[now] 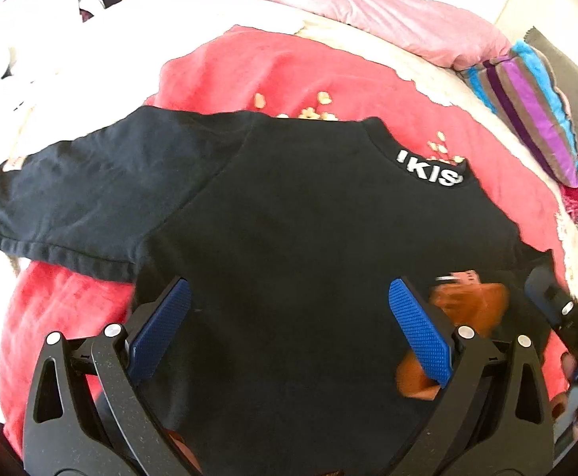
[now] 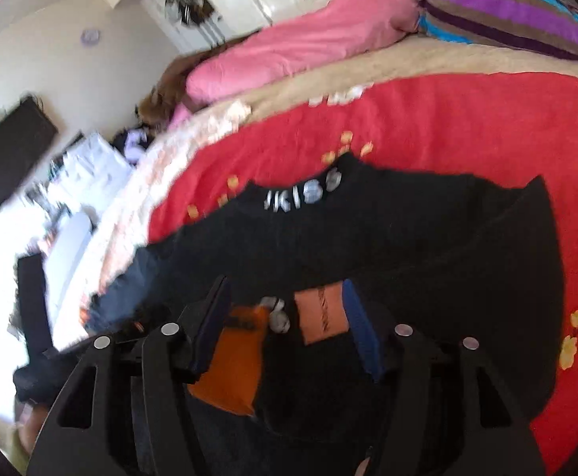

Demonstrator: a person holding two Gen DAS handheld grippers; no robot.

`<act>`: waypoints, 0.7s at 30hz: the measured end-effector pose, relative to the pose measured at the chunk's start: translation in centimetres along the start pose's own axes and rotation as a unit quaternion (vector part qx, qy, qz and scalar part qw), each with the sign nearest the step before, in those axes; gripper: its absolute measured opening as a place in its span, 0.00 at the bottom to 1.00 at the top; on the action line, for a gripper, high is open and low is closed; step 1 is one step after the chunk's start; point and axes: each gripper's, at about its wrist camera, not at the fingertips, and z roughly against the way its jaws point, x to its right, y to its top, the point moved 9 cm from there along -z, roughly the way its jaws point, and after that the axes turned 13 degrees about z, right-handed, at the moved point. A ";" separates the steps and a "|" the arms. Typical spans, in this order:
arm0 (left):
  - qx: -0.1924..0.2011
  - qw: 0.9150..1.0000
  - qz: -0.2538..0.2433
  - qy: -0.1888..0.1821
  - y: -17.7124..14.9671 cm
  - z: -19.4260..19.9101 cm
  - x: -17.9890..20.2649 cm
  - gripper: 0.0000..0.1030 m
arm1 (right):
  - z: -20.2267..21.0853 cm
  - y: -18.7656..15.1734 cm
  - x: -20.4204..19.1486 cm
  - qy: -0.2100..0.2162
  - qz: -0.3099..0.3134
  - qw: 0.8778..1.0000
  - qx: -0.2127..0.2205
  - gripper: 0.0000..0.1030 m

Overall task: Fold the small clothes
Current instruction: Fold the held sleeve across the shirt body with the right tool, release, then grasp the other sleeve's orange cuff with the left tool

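Observation:
A small black T-shirt (image 1: 289, 230) with white letters at the collar lies flat on a red blanket (image 1: 289, 75); its left sleeve (image 1: 70, 194) stretches out to the left. An orange patch (image 1: 467, 297) shows on a folded-over part at its right. My left gripper (image 1: 289, 301) is open above the shirt's lower body, holding nothing. The right gripper (image 1: 558, 309) shows at the right edge of the left wrist view. In the right wrist view the shirt (image 2: 427, 246) is blurred, and my right gripper (image 2: 285, 309) is open over the orange patches (image 2: 320, 313) near its hem.
A pink duvet (image 1: 368, 4) and a striped purple-blue pillow (image 1: 534, 107) lie at the far side of the bed. A cream sheet (image 2: 447, 59) borders the red blanket (image 2: 427, 119). Cluttered furniture and a dark screen (image 2: 11, 158) stand to the left.

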 end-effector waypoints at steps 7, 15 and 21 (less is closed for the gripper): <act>-0.057 0.997 -0.013 -0.054 -3.1 -1.5 4.1 0.91 | 1.7 0.9 4.9 -0.110 -0.005 0.994 0.000 0.65; -0.066 0.997 -0.015 -0.026 -5.9 -3.9 5.6 0.51 | 1.2 -0.4 6.3 -0.120 -0.018 0.993 -0.016 0.67; -0.042 0.994 -0.089 -0.048 -5.7 -2.7 8.5 0.09 | 1.2 -0.2 6.6 -0.122 -0.022 0.992 -0.011 0.67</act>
